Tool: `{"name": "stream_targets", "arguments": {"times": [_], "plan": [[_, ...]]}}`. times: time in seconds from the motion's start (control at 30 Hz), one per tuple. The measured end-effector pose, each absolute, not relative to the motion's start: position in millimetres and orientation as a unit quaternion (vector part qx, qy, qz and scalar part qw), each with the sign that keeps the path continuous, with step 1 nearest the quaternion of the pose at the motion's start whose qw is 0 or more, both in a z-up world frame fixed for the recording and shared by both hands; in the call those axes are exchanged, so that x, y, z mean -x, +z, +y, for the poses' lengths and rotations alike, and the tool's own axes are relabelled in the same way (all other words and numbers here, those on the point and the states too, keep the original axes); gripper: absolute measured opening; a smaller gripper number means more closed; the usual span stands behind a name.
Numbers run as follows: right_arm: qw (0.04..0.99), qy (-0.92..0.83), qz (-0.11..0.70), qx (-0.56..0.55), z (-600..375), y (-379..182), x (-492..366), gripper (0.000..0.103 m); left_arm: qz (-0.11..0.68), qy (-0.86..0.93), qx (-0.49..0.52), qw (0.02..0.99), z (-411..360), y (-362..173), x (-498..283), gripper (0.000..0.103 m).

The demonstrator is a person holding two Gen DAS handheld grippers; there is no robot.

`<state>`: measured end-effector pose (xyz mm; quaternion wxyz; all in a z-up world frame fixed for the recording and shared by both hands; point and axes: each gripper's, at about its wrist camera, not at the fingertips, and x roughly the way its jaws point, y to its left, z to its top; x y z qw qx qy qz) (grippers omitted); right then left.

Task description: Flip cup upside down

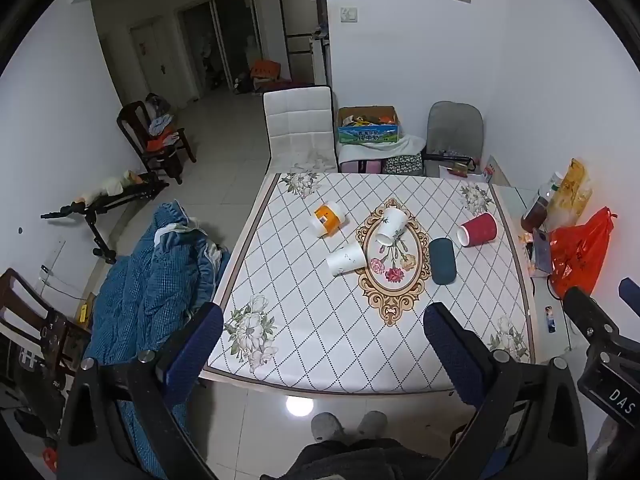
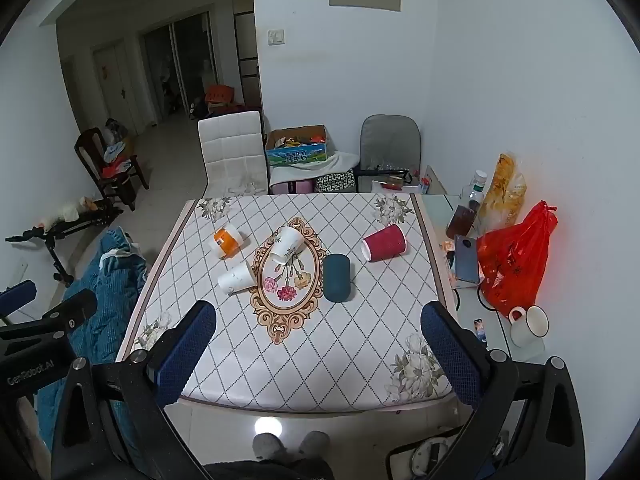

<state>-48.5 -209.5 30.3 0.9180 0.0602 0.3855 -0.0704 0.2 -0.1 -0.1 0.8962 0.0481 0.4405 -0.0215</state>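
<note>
Several cups lie on their sides on the patterned table [image 1: 320,344]: an orange-and-white cup [image 1: 327,219], two white paper cups [image 1: 346,259] [image 1: 391,221], a dark teal cup [image 1: 442,255] and a red cup [image 1: 477,229]. The same cups show in the right wrist view: orange [image 2: 227,240], white [image 2: 237,278] [image 2: 285,243], teal [image 2: 337,277], red [image 2: 384,242]. My left gripper [image 1: 323,332] is open and empty above the table's near edge. My right gripper [image 2: 318,332] is open and empty, also near the front edge.
A red plastic bag [image 2: 516,260], bottles [image 2: 468,208], a phone [image 2: 466,258] and a white mug [image 2: 528,326] sit on the glass side table at right. A white chair [image 2: 234,152] stands behind the table; a blue quilt [image 1: 148,280] lies left.
</note>
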Motion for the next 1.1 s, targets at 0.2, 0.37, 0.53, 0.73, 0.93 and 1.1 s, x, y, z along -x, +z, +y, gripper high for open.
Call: {"name": "stream_targets", "arguments": {"times": [0.2, 0.37, 0.53, 0.73, 0.93, 1.1], "plan": [[0.917, -0.069, 0.387, -0.061, -209.5, 30.3, 48.2, 0.103, 0.439, -0.023, -0.046, 0.897, -0.3, -0.2, -0.2, 0.103], [0.918, -0.069, 0.387, -0.062, -209.0, 30.3, 48.0, 0.103, 0.438, -0.024, -0.045, 0.898, -0.8, -0.4, -0.2, 0.103], [0.917, -0.068, 0.387, -0.063, -208.9, 30.4, 48.0, 0.103, 0.437, -0.024, -0.044, 0.898, -0.5, 0.0, 0.2, 0.103], [0.917, -0.069, 0.387, -0.062, -208.6, 30.0, 48.0, 0.103, 0.436, -0.026, -0.044, 0.898, -4.3, 5.2, -4.4, 0.103], [0.918, -0.068, 0.386, -0.064, -207.9, 29.1, 50.1, 0.103, 0.435, -0.027, -0.044, 0.899, -10.7, 14.2, -6.4, 0.103], [0.918, -0.067, 0.386, -0.064, -212.5, 28.5, 49.0, 0.103, 0.432, -0.026, -0.042, 0.900, -11.9, 17.3, -1.2, 0.103]]}}
